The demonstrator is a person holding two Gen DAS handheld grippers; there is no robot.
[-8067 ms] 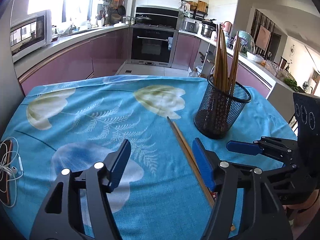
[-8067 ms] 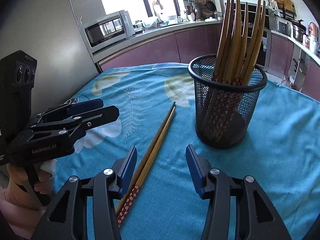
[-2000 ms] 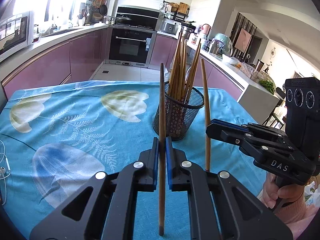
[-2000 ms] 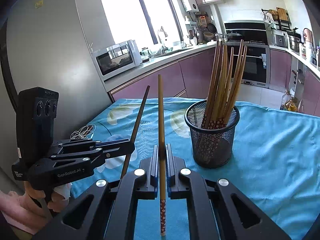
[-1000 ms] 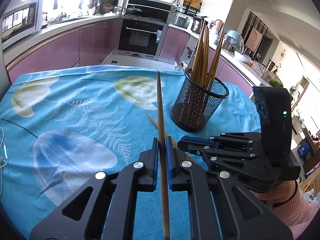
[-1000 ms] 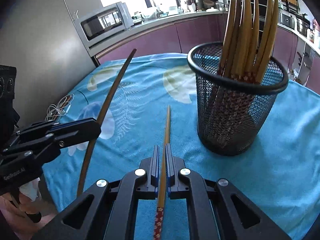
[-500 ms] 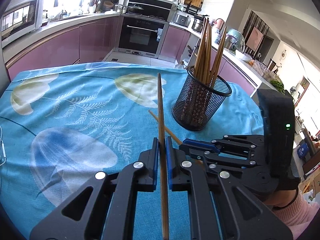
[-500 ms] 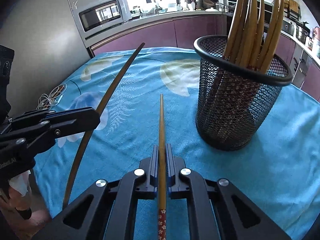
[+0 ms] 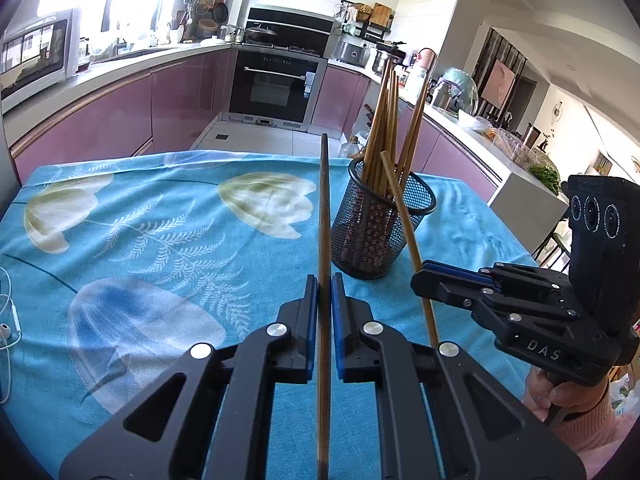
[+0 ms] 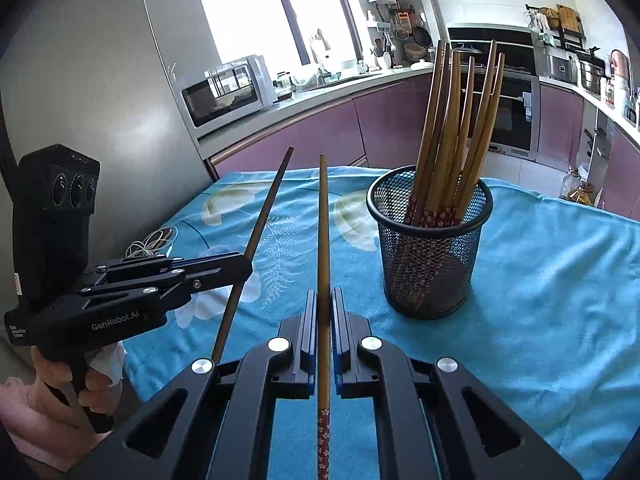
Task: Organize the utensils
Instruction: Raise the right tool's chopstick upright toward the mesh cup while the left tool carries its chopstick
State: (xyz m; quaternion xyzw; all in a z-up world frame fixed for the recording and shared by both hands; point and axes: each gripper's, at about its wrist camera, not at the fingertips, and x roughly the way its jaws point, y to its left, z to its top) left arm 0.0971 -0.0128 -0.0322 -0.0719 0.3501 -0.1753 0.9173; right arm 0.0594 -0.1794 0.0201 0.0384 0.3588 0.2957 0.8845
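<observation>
Holding one chopstick [image 9: 324,216] tight in my left gripper [image 9: 324,280] and another chopstick [image 10: 323,232] tight in my right gripper [image 10: 324,296], I have lifted both up. A moment ago the right one lay low over the blue cloth [image 10: 560,280]; now both point up. The mesh cup [image 10: 430,240] stands near the cloth's far edge, already full of sticks. I think dropping these in comes next.
</observation>
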